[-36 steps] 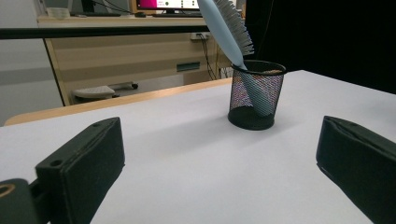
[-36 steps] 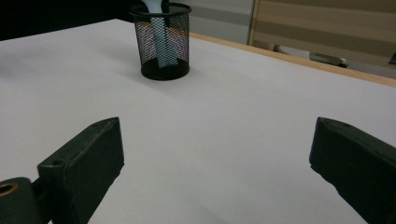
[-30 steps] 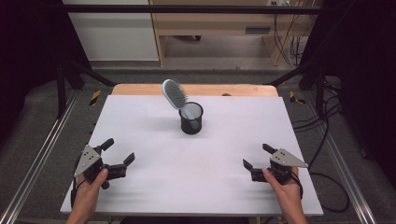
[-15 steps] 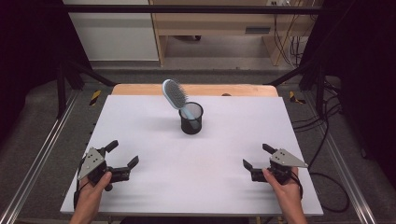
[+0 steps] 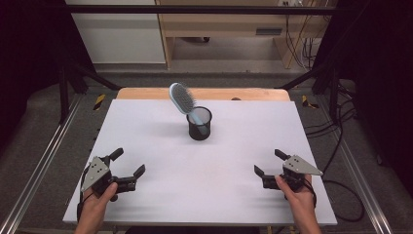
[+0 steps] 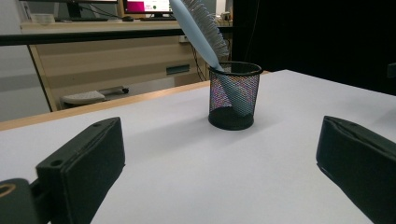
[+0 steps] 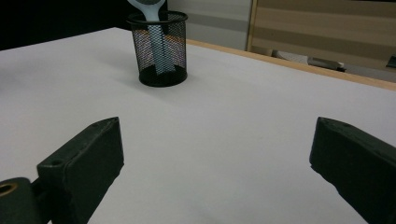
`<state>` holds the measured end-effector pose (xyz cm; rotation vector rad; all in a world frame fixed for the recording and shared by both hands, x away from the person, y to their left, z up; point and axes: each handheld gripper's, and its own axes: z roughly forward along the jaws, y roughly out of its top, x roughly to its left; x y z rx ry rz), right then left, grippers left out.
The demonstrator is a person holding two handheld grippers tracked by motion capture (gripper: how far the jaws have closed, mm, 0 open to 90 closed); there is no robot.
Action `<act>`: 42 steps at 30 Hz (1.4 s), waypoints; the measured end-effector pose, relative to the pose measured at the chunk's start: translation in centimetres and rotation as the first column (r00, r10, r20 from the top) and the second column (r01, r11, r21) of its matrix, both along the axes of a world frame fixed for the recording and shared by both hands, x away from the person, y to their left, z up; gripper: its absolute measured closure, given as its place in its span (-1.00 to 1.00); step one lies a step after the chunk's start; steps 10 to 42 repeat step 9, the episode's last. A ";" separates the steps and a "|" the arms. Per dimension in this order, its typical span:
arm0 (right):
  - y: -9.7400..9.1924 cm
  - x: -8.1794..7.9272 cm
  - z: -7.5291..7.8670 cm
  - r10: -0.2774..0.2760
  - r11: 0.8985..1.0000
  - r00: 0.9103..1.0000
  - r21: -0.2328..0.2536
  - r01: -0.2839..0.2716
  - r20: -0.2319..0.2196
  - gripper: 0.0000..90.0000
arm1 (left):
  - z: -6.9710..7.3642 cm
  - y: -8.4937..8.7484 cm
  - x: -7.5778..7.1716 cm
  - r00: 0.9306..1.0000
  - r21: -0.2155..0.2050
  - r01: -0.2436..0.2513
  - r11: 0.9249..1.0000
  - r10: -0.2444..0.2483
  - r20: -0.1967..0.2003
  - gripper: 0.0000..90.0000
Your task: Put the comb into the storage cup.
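Observation:
A black mesh cup (image 5: 199, 124) stands on the white table top (image 5: 146, 126), a little behind its middle. A light blue hairbrush (image 5: 182, 99) rests in the cup handle down, its bristled head leaning up and to the left. My left gripper (image 5: 128, 162) is open and empty near the front left corner. My right gripper (image 5: 268, 162) is open and empty near the front right. The left gripper view has the cup (image 6: 233, 95) and brush (image 6: 198, 28) far beyond the spread jaws. In the right gripper view the cup (image 7: 159, 49) is also well ahead.
A wooden strip (image 5: 204, 93) runs along the table's far edge. Metal rails (image 5: 39, 165) flank the table on the left, and cables (image 5: 341, 146) lie on the floor to the right. Wooden furniture (image 5: 219, 29) stands beyond the table.
My left gripper has drifted slightly toward the near edge and to the right. The right gripper, the cup and the brush have stayed put.

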<state>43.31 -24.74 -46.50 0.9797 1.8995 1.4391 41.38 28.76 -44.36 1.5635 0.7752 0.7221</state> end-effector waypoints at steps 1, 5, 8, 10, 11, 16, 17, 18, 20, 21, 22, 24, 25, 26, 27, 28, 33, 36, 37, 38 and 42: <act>0.0 0.0 0.0 0.001 1.000 1.000 -0.001 -0.001 -0.001 -0.93 | 0.0 0.1 0.0 1.000 0.003 -0.007 1.000 0.007 0.004 -0.97; 0.2 0.1 -0.1 -0.004 1.000 1.000 -0.009 0.004 -0.005 -0.93 | 0.0 0.7 0.1 0.999 0.000 -0.032 0.999 0.032 0.010 -0.97; 0.2 0.2 -0.2 -0.011 1.000 1.000 -0.016 0.011 -0.007 -0.93 | 0.1 1.1 0.2 0.999 -0.014 -0.046 0.999 0.046 0.008 -0.97; 0.2 0.2 -0.2 -0.017 1.000 1.000 -0.016 0.016 -0.009 -0.93 | 0.1 1.2 0.2 0.999 -0.014 -0.054 0.998 0.054 0.009 -0.97; 0.2 0.2 -0.2 -0.017 1.000 1.000 -0.016 0.016 -0.009 -0.93 | 0.1 1.2 0.2 0.999 -0.014 -0.054 0.998 0.054 0.009 -0.97; 0.2 0.2 -0.2 -0.017 1.000 1.000 -0.016 0.016 -0.009 -0.93 | 0.1 1.2 0.2 0.999 -0.014 -0.054 0.998 0.054 0.009 -0.97; 0.2 0.2 -0.2 -0.017 1.000 1.000 -0.016 0.016 -0.009 -0.93 | 0.1 1.2 0.2 0.999 -0.014 -0.054 0.998 0.054 0.009 -0.97; 0.2 0.2 -0.2 -0.017 1.000 1.000 -0.016 0.016 -0.009 -0.93 | 0.1 1.2 0.2 0.999 -0.014 -0.054 0.998 0.054 0.009 -0.97; 0.2 0.2 -0.2 -0.017 1.000 1.000 -0.016 0.016 -0.009 -0.93 | 0.1 1.2 0.2 0.999 -0.014 -0.054 0.998 0.054 0.009 -0.97; 0.2 0.2 -0.2 -0.017 1.000 1.000 -0.016 0.016 -0.009 -0.93 | 0.1 1.2 0.2 0.999 -0.014 -0.054 0.998 0.054 0.009 -0.97; 0.2 0.2 -0.2 -0.017 1.000 1.000 -0.016 0.016 -0.009 -0.93 | 0.1 1.2 0.2 0.999 -0.014 -0.054 0.998 0.054 0.009 -0.97; 0.2 0.2 -0.2 -0.017 1.000 1.000 -0.016 0.016 -0.009 -0.93 | 0.1 1.2 0.2 0.999 -0.014 -0.054 0.998 0.054 0.009 -0.97; 0.2 0.2 -0.2 -0.017 1.000 1.000 -0.016 0.016 -0.009 -0.93 | 0.1 1.2 0.2 0.999 -0.014 -0.054 0.998 0.054 0.009 -0.97; 0.2 0.2 -0.2 -0.017 1.000 1.000 -0.016 0.016 -0.009 -0.93 | 0.1 1.2 0.2 0.999 -0.014 -0.054 0.998 0.054 0.009 -0.97; 0.2 0.2 -0.2 -0.017 1.000 1.000 -0.016 0.016 -0.009 -0.93 | 0.1 1.2 0.2 0.999 -0.014 -0.054 0.998 0.054 0.009 -0.97; 0.2 0.2 -0.2 -0.017 1.000 1.000 -0.016 0.016 -0.009 -0.93 | 0.1 1.2 0.2 0.999 -0.014 -0.054 0.998 0.054 0.009 -0.97; 0.2 0.2 -0.2 -0.017 1.000 1.000 -0.016 0.016 -0.009 -0.93 | 0.1 1.2 0.2 0.999 -0.014 -0.054 0.998 0.054 0.009 -0.97; 0.2 0.2 -0.2 -0.017 1.000 1.000 -0.016 0.016 -0.009 -0.93 | 0.1 1.2 0.2 0.999 -0.014 -0.054 0.998 0.054 0.009 -0.97; 0.2 0.2 -0.2 -0.017 1.000 1.000 -0.016 0.016 -0.009 -0.93 | 0.1 1.2 0.2 0.999 -0.014 -0.054 0.998 0.054 0.009 -0.97; 0.2 0.2 -0.2 -0.017 1.000 1.000 -0.016 0.016 -0.009 -0.93 | 0.1 1.2 0.2 0.999 -0.014 -0.054 0.998 0.054 0.009 -0.97; 0.2 0.2 -0.2 -0.017 1.000 1.000 -0.016 0.016 -0.009 -0.93 | 0.1 1.2 0.2 0.999 -0.014 -0.054 0.998 0.054 0.009 -0.97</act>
